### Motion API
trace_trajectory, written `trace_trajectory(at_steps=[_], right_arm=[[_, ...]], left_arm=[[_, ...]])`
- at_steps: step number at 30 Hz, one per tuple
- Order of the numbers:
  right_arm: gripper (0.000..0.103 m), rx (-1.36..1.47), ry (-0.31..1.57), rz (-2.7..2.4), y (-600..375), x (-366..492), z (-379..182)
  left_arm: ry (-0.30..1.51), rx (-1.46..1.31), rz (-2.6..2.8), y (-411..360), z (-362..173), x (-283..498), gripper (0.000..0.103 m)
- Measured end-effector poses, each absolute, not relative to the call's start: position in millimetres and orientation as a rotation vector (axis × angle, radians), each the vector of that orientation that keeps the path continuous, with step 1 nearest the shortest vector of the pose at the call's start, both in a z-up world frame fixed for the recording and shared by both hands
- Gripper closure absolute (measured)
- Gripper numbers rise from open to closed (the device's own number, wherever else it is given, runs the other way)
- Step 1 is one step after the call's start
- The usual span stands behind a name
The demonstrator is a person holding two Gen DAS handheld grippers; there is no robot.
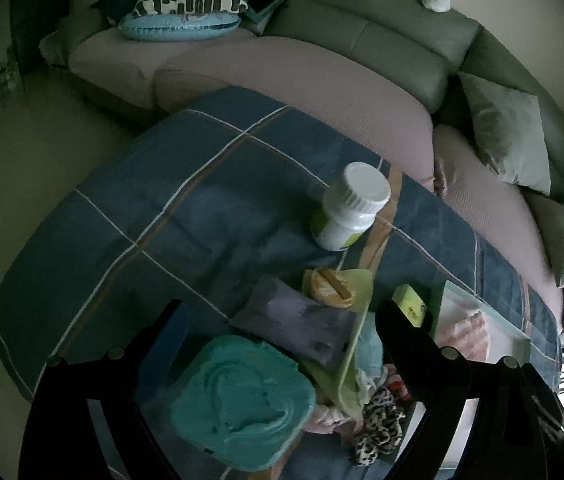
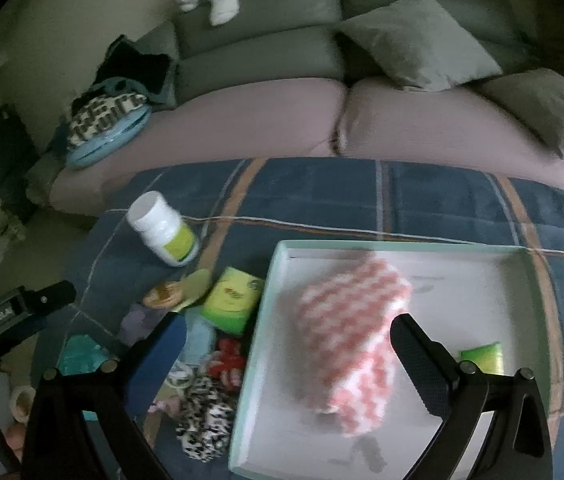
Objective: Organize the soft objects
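Landmark: the tray [image 2: 522, 264] — white, shallow, pale green rim, sitting on the blue plaid worktop [image 2: 422, 196].

Right tool [image 2: 288, 334] is hanging over the tray's left half with its fingers spread wide. The pink-and-white checked cloth [image 2: 356, 344] is sitting in the gap between them, inside the tray; it's blurred and neither finger is visibly touching it, so I can't tell whether it's resting on the tray floor. A small green pack [image 2: 482, 356] is lying in the tray too, just right of the cloth.

Left tool [image 1: 282, 330] is hovering left of the tray, fingers spread, nothing pinched. Directly below it a teal towel [image 1: 237, 400] is lying folded, with a purple cloth [image 1: 298, 320] just beyond it, both well left of the tray.

The leopard scrunchie [image 2: 205, 424] is lying just off the tray's left edge, near the front corner — a red piece [image 2: 227, 356] and a light blue one [image 2: 201, 332] are sitting right behind it. A green box [image 2: 231, 294] is sitting near the tray's far-left corner. The white bottle [image 2: 161, 228] is standing farther back and left of the tray, tilted in the fisheye.

Behind the tray, past the worktop edge, a sofa [image 2: 282, 120] is carrying grey cushions [image 2: 418, 40].
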State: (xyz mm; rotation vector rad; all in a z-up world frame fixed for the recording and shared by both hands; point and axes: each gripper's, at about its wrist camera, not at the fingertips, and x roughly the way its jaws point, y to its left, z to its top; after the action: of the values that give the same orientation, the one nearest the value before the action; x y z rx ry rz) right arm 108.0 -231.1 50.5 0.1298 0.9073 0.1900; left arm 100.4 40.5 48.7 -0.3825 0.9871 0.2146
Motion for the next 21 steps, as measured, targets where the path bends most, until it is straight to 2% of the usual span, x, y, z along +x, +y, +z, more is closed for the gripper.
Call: trace_trajectory(at_steps=[9, 21], right_arm=[[0.001, 0.095, 0.971, 0.276, -198.8, 112.4, 32.7], [0.011, 0.085, 1.018, 0.301, -184.4, 123.1, 13.3]], left_arm=[[1.045, -0.409, 0.165, 42.8, 36.0, 108.4, 0.009], [1.128, -0.438, 0.148, 53.0, 24.3, 127.1, 0.009]])
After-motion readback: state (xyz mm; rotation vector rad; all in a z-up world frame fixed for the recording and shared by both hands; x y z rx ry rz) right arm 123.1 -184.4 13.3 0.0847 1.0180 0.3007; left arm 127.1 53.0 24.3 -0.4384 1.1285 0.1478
